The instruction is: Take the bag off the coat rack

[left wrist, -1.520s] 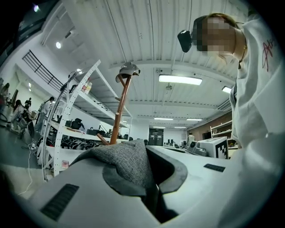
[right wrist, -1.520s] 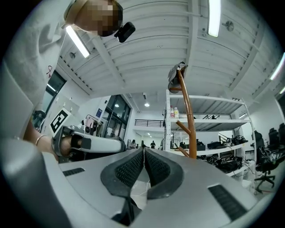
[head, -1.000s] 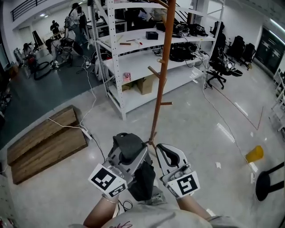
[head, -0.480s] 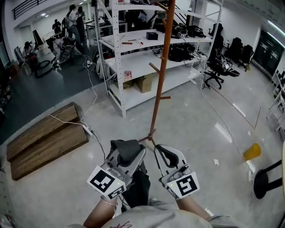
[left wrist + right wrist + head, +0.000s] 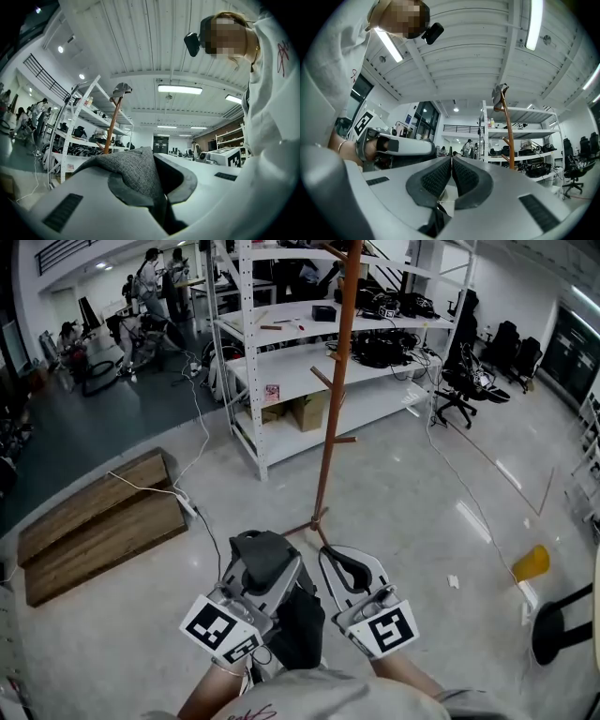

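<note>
Hanging clear of the coat rack [image 5: 336,399], the dark bag [image 5: 298,626] has its grey fabric pinched in the left gripper [image 5: 265,557], low by the person's body. Right gripper [image 5: 349,563] sits just beside it, jaws pressed together, empty. White shelving [image 5: 281,371] stands behind the rack.

coat rack [image 5: 332,427] top cropped, bag [image 5: 300,626] half-hidden

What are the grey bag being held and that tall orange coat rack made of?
The bag looks like matte grey woven fabric, maybe felt or wool blend: a fine weave shows up close. The coat rack seems wooden with a reddish-brown finish, judging by its stubby pegs, though painted metal is possible.
</note>
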